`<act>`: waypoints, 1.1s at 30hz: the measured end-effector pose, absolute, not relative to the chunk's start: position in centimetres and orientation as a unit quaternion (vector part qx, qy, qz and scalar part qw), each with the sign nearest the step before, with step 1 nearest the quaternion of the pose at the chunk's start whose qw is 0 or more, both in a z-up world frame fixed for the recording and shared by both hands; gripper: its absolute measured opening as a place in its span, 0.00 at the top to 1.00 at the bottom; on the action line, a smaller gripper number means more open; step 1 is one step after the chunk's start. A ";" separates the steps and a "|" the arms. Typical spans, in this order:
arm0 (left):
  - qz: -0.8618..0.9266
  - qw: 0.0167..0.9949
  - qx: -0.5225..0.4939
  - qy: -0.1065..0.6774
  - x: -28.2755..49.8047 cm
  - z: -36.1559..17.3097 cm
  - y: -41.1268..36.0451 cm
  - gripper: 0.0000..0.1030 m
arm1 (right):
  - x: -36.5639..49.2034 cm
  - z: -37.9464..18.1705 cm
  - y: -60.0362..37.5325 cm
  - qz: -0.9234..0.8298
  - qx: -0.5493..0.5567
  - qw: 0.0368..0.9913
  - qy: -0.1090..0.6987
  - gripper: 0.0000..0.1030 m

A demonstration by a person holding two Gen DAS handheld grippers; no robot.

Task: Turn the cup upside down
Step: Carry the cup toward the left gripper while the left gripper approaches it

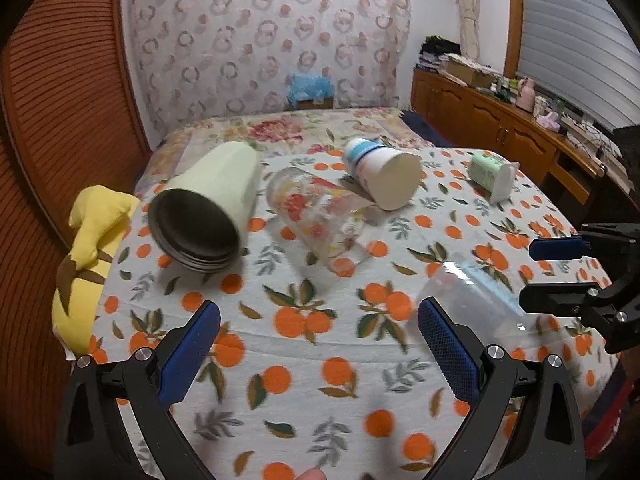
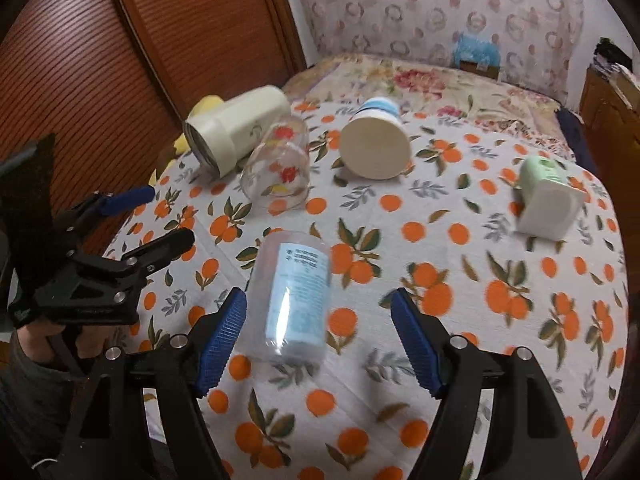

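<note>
Five cups lie on their sides on the orange-print cloth (image 2: 400, 360) covering the bed. The clear plastic cup with the pale blue label (image 2: 294, 296) lies nearest the cloth's near edge, base toward the right wrist camera, and seems the likely target. The right gripper (image 2: 318, 336) hangs low over it with jaws spread wide, the cup just inside its left finger, untouched. The left gripper (image 1: 320, 354) is also spread, over bare cloth beside it, holding nothing.

Along the far edge lie the cream steel-lined tumbler (image 1: 208, 216), the flower-printed glass (image 1: 316, 220), the white paper cup with blue bands (image 1: 384, 176) and the small green-and-white cup (image 1: 492, 174).
</note>
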State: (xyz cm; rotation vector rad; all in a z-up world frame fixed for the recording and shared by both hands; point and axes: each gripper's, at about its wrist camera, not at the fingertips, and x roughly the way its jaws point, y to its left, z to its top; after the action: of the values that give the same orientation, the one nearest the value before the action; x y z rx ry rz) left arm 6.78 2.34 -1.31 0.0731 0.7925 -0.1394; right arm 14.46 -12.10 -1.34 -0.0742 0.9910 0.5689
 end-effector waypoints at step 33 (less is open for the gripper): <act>-0.123 0.796 -0.145 0.575 13.2 -5.3 -4.0 0.32 | 11.7 -3.9 -20.4 0.254 0.034 0.863 0.435 0.25</act>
State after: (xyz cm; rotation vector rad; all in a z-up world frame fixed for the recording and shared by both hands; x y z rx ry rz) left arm 13.15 -4.02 -5.29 -0.3112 1.2342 -0.2635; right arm 11.73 -20.36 -3.93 0.0720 0.9114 0.5320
